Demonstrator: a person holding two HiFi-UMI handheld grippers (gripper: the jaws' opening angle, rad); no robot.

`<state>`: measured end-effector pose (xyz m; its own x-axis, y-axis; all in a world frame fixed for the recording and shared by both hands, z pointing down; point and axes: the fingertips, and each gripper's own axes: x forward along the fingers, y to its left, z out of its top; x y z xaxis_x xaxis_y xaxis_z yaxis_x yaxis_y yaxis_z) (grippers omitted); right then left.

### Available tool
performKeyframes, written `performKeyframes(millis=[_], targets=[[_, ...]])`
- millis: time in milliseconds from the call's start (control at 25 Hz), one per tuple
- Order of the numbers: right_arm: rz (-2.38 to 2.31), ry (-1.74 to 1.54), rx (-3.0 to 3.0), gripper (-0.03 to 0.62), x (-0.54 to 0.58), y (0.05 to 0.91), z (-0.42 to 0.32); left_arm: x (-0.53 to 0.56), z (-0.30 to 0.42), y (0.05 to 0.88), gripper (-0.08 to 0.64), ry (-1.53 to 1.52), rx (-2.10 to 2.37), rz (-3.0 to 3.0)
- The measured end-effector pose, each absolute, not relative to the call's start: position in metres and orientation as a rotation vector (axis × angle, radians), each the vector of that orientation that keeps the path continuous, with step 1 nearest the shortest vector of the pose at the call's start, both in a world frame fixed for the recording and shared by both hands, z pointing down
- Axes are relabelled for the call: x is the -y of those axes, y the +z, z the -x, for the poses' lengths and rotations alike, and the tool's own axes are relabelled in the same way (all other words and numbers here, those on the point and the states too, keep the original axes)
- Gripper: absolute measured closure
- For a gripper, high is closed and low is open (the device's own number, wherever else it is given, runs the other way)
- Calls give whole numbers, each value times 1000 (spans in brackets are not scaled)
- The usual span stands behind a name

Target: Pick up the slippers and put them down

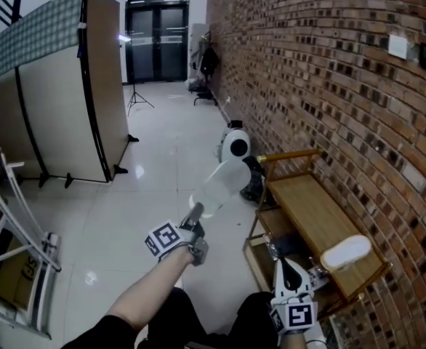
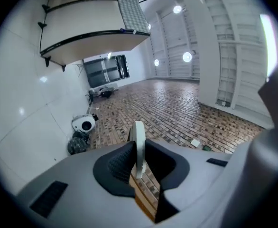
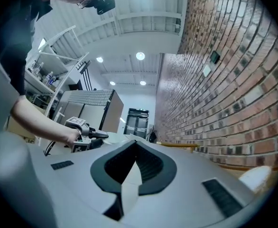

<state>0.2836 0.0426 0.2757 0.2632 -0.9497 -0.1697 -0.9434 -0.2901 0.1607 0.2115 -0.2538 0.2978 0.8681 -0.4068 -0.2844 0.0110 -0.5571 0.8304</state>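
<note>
Carriage of one white slipper (image 1: 220,186) is the step in hand, by my judgement. The left gripper (image 1: 196,211) holds it aloft over the pale floor (image 1: 162,166), left of the wooden rack (image 1: 307,209), with its jaws closed down to a narrow gap and pinching the thin edge of the sole, so most of the slipper overhangs the grip. The right gripper (image 1: 280,265) sits low by the rack's near corner, jaws brought together with nothing between them. The second slipper (image 1: 346,252) lies on the rack's top board, close to its near right edge. Recommendation: keep the pinch firm and the wrist level, since an edge hold lets the overhanging part swing. Lower the sole flat onto bare board beside its mate, well in from the edge, and release only once it rests there. The idle gripper should stay clear of the resting slipper, which a knock could push off the board.
</note>
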Motion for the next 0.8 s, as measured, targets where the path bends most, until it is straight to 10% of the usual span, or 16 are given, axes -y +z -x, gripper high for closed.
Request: performKeyframes(millis=[800], targets=[[-2037, -232, 2366, 581, 104, 305, -133, 322, 58, 339, 505, -817, 782, -2056]])
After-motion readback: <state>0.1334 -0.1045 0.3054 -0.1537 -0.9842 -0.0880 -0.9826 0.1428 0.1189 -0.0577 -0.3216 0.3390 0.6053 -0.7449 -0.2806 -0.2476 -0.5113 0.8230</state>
